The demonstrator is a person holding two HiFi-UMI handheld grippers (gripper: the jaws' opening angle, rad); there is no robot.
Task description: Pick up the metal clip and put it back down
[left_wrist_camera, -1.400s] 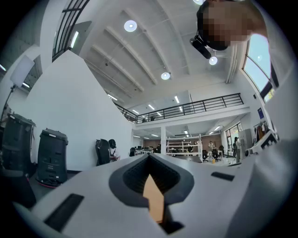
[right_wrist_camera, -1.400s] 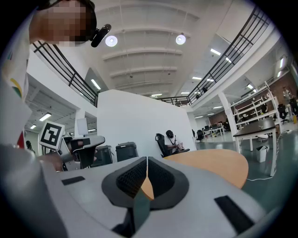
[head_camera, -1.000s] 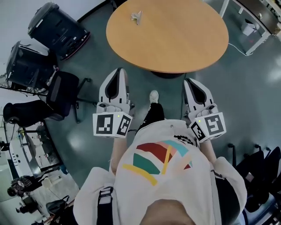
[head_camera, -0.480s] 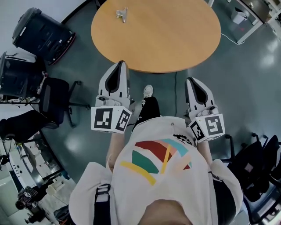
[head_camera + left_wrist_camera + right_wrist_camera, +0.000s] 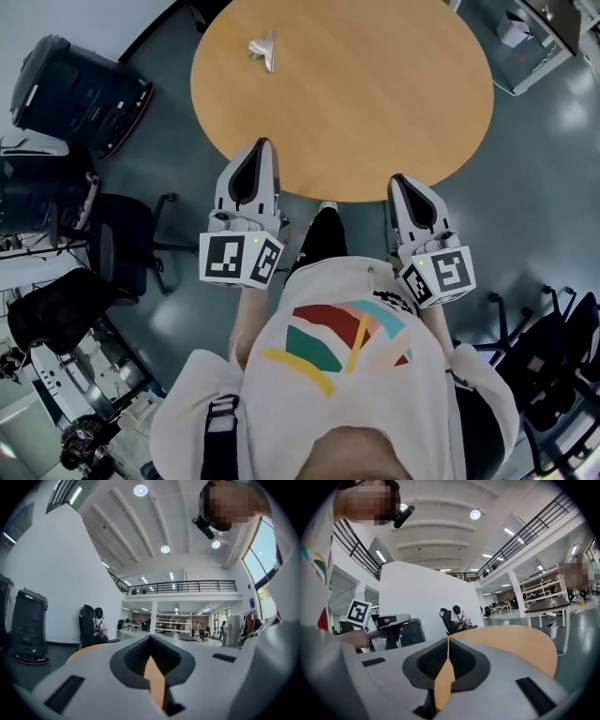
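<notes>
The metal clip (image 5: 263, 49) is a small silver clip lying on the far left part of the round wooden table (image 5: 375, 84) in the head view. My left gripper (image 5: 259, 146) is held upright at the table's near edge, its jaws shut with nothing between them. My right gripper (image 5: 402, 179) stands level with it at the near edge further right, also shut and empty. In the left gripper view the closed left gripper (image 5: 151, 657) points past the table's rim (image 5: 86, 650). In the right gripper view the right gripper (image 5: 448, 642) points over the tabletop (image 5: 520, 644). Neither gripper view shows the clip.
Black cases (image 5: 80, 89) and black office chairs (image 5: 122, 244) stand on the floor at the left. A white desk (image 5: 539, 42) is at the top right, more chairs (image 5: 553, 347) at the right. A seated person (image 5: 99, 623) is far off by the wall.
The table has come closer and lower in the head view. Both grippers, still shut, now reach its near edge. The clip has not moved on the table.
</notes>
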